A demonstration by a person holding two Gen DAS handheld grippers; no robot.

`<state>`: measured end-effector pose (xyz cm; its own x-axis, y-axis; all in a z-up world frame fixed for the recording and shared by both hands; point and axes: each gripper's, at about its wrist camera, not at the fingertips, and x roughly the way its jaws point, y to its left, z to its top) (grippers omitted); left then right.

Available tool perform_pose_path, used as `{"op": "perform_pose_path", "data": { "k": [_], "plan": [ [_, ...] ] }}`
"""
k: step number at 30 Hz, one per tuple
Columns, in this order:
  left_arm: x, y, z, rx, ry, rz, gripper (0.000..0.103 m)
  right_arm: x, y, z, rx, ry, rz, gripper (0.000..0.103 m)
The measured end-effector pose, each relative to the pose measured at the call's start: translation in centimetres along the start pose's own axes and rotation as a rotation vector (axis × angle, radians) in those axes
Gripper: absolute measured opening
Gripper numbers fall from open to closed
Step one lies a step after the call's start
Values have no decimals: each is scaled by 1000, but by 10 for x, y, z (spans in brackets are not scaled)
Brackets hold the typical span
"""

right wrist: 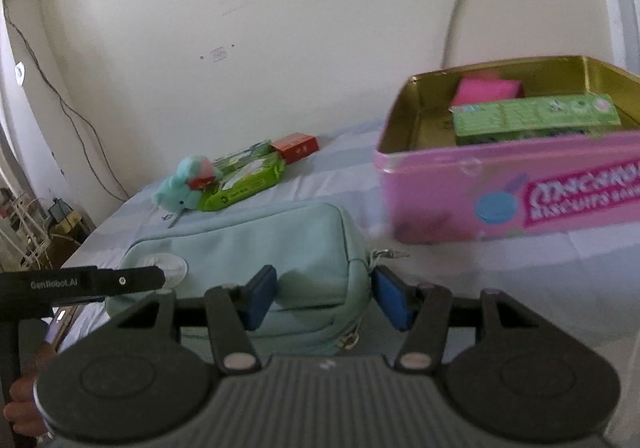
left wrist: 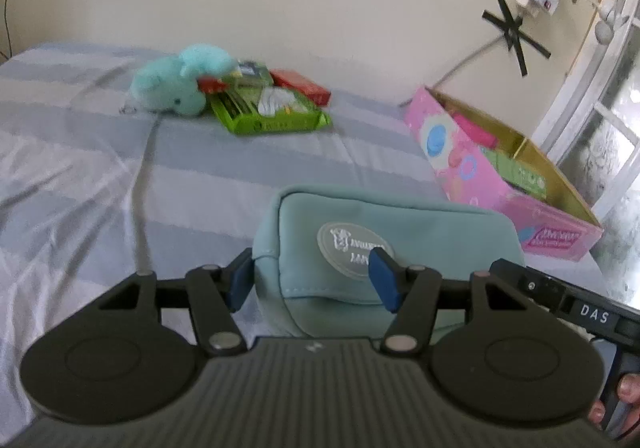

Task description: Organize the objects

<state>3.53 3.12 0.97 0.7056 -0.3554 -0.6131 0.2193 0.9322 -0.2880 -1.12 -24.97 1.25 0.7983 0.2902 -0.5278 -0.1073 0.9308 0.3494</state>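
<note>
A teal zip pouch (left wrist: 384, 248) with a round white badge lies on the striped bed sheet; both grippers hold it. My left gripper (left wrist: 314, 282) is shut on the pouch's left end, pads pressing its fabric. My right gripper (right wrist: 326, 302) is shut on the pouch's right end (right wrist: 312, 260), by the zipper pull. A pink biscuit tin (right wrist: 508, 192) stands open to the right, holding a green box (right wrist: 536, 118) and a pink item (right wrist: 486, 90). The tin also shows in the left wrist view (left wrist: 500, 172).
At the far side of the bed lie a teal plush toy (left wrist: 176, 82), a green wipes pack (left wrist: 276, 108) and a red box (left wrist: 304, 86), bunched together. The wall is close behind. A window frame (left wrist: 600, 96) is at the right.
</note>
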Motion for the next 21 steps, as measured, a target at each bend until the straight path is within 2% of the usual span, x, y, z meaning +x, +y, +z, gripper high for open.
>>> {"op": "perform_pose_path", "data": {
  "k": [5,8,10,13,19,21],
  "plan": [
    [8,-5,-8,-10,47,7,64,-6,-12,-10,18,7,2,54],
    [10,-4,-12,-25,54,23,68,-5,-19,-15,22,14,12,56],
    [9,-5,-12,-11,44,47,79,-6,-20,-16,19,13,18,60],
    [8,-6,-13,11,38,81,85,-8,-20,-18,20,9,37,67],
    [10,-5,-14,15,37,84,85,-8,-13,-26,-21,13,20,68],
    [11,-5,-14,16,37,81,83,-7,-8,-26,-40,18,8,66]
  ]
}}
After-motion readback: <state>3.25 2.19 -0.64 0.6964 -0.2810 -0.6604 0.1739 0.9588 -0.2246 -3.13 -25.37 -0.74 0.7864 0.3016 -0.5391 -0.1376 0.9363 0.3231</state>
